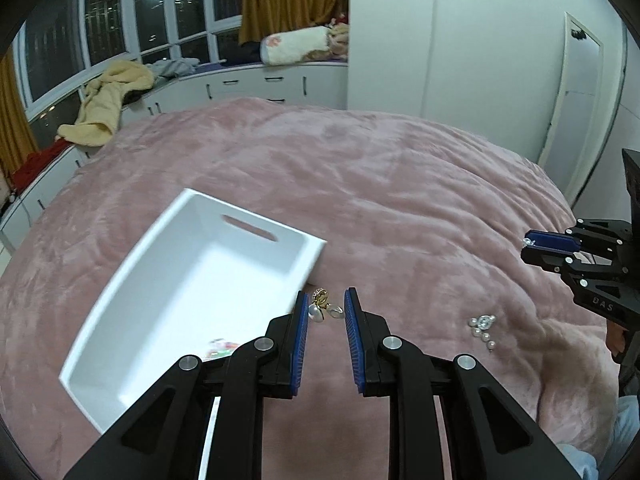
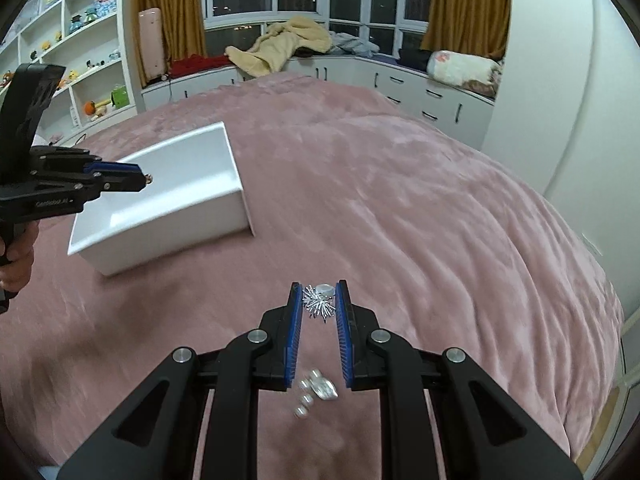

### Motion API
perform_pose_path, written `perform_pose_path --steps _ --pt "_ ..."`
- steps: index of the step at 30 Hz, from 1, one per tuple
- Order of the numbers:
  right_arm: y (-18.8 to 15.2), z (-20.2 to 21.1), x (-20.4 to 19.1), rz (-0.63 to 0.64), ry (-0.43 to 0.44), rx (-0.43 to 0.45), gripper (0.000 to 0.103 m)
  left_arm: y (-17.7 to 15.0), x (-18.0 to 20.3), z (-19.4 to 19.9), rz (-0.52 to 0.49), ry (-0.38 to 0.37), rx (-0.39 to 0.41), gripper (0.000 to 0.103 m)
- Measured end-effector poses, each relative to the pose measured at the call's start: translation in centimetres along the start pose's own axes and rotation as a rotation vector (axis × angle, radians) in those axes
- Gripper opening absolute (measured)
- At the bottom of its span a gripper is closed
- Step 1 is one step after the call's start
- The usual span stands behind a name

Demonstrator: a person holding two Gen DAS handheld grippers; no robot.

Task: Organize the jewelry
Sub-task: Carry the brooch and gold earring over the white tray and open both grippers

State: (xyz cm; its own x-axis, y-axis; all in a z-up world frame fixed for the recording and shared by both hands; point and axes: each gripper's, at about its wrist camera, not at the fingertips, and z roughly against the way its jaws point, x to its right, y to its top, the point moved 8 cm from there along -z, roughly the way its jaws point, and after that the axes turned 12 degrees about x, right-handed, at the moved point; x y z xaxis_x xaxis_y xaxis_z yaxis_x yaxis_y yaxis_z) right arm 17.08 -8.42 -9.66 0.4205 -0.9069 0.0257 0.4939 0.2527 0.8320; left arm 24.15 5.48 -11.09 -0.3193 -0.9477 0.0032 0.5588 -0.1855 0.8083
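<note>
1. Left wrist view: black two-finger left gripper [image 1: 326, 304] with blue ribbed pads pinches a small gold-and-pearl earring [image 1: 322, 306] between its fingertips; the jaws stand nearly pressed together around it, above the bedding.
2. Just left of those fingertips, a white rectangular plastic bin [image 1: 132, 248] with a slot handle in its far wall rests tilted on the fuzzy pink bedspread [image 1: 400, 184]. Some small colourful pieces [image 1: 220, 347] lie near its closest corner, too blurred to identify.
3. To the right on the bedspread lies a silver cluster of pearl beads [image 1: 483, 327], apart from both tools.
4. At the right edge, the black right gripper [image 1: 527, 247] comes in sideways, with a glint of a silver piece at its tip.
5. Right wrist view: that right gripper [image 2: 319, 302] has its blue pads drawn close on a spiky silver snowflake-like brooch [image 2: 318, 304], gripped at the fingertips and lifted clear of the bedspread [image 2: 400, 200].
6. Below, between the finger bases in the picture, the silver bead cluster [image 2: 316, 394] lies blurred on the fabric.
7. At the left, a hand [image 2: 18, 256] holds the left gripper [image 2: 145, 179], whose tip sits in front of the open white bin [image 2: 168, 216] with a small gold item at its end.
8. Beyond the bed stand white drawers [image 2: 432, 100] under a window with mustard curtains [image 2: 464, 0].
</note>
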Motion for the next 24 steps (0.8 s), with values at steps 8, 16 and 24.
perform_pose_path --steps 8,16,24 --pt "4.6 -4.5 -6.3 0.066 0.095 0.024 0.017 -0.6 -5.5 1.8 0.043 0.079 -0.006 0.023" --pt "7.9 -10.3 -13.8 0.112 0.201 0.004 0.017 -3.2 -10.5 2.9 0.089 0.15 -0.043 0.023" --pt "6.9 -15.6 -18.7 0.127 0.25 -0.087 0.017 -7.6 -13.2 1.4 0.138 0.2 -0.123 0.023"
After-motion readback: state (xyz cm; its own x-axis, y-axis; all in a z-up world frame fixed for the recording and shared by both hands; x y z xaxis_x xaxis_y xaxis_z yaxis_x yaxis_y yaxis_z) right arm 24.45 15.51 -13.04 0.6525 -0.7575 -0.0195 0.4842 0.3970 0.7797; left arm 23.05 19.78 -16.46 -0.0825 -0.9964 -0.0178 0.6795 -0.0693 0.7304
